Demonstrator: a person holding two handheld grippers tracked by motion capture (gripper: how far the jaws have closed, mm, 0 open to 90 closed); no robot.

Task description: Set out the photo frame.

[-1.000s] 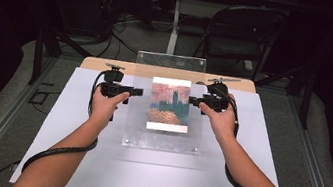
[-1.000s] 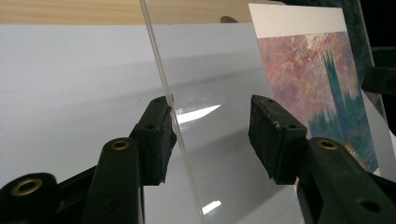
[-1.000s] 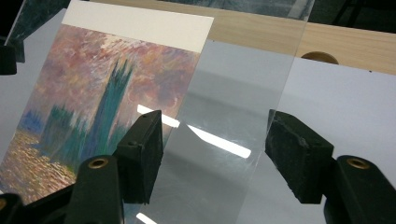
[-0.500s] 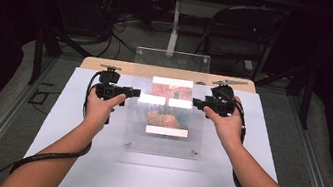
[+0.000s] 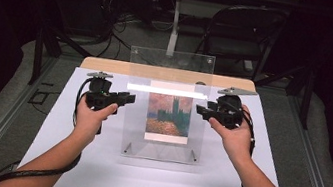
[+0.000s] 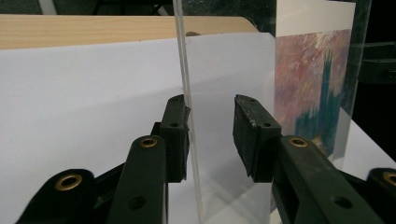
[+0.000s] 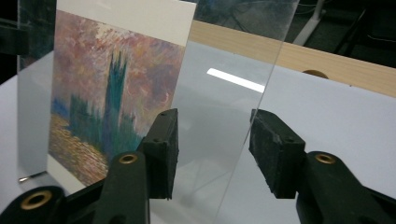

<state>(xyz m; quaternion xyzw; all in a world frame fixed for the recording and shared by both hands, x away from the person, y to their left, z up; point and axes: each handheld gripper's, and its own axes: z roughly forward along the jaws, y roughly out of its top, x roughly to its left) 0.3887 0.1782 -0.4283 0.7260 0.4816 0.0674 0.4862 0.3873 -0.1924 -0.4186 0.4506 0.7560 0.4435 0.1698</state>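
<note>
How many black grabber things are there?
2. The left gripper is at the clear sheet's left edge, the right gripper at its right edge. Both pairs of jaws have just been closing, with the sheet's edge between them, not yet clamped.

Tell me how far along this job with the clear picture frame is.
Done: the acrylic picture frame stands on the white table, painting print inside. In hand: the left claw and right claw straddle its side edges, jaws just closing, neither clamped yet. Left: probably gripping both edges and moving it.
</note>
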